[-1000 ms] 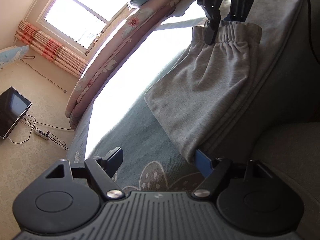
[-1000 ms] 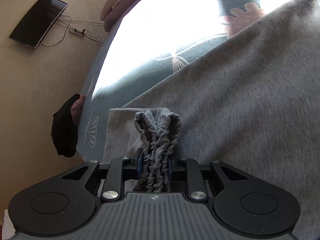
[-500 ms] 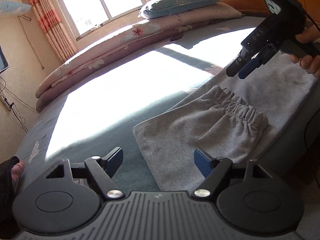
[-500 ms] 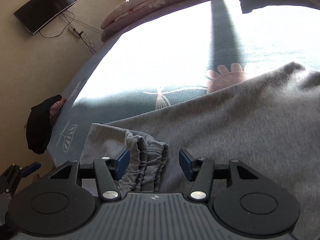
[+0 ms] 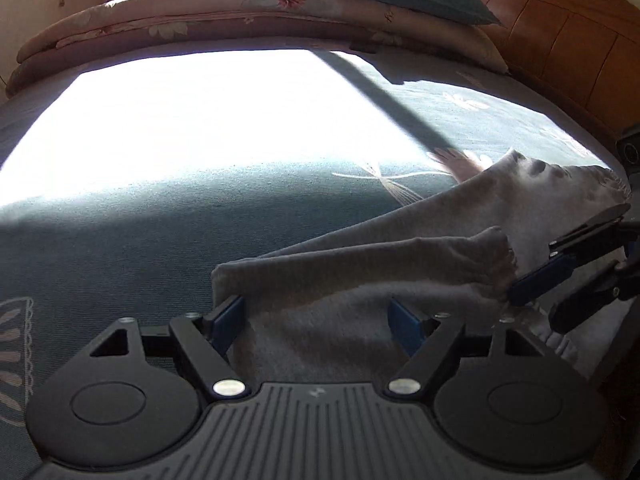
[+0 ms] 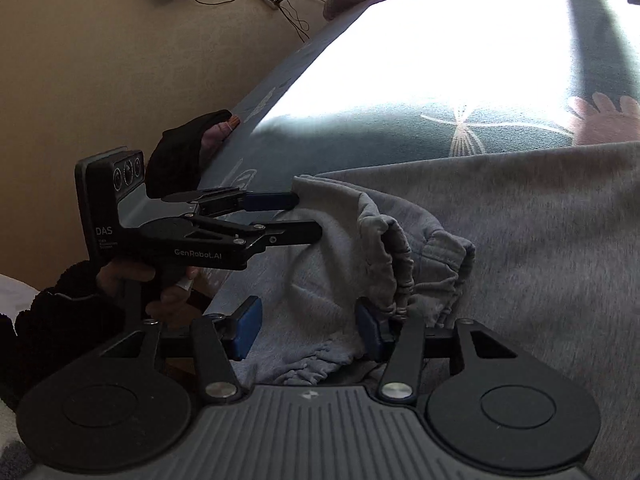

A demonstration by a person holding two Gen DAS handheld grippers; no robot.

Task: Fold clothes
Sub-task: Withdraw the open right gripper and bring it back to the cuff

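Grey sweatpants (image 6: 520,240) of soft jersey, lying on the bed, partly folded over themselves. Gathered elastic waistband (image 6: 400,264) bunched and standing up in a crumpled loop near the bed's front edge. Folded upper layer (image 5: 360,264) lifted off the layer beneath, its corner raised, ridge sloping up to the right. Rest of the fabric spreads flat rightward, few wrinkles.

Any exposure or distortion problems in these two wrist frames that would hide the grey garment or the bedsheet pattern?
Left wrist view: sunlight blows out the bedsheet to white, erasing its pattern; a dark shadow stripe crosses it; fisheye bends the headboard. The grey garment sits in shade, readable. Right wrist view: same overexposed patch; garment waistband slightly soft but legible.
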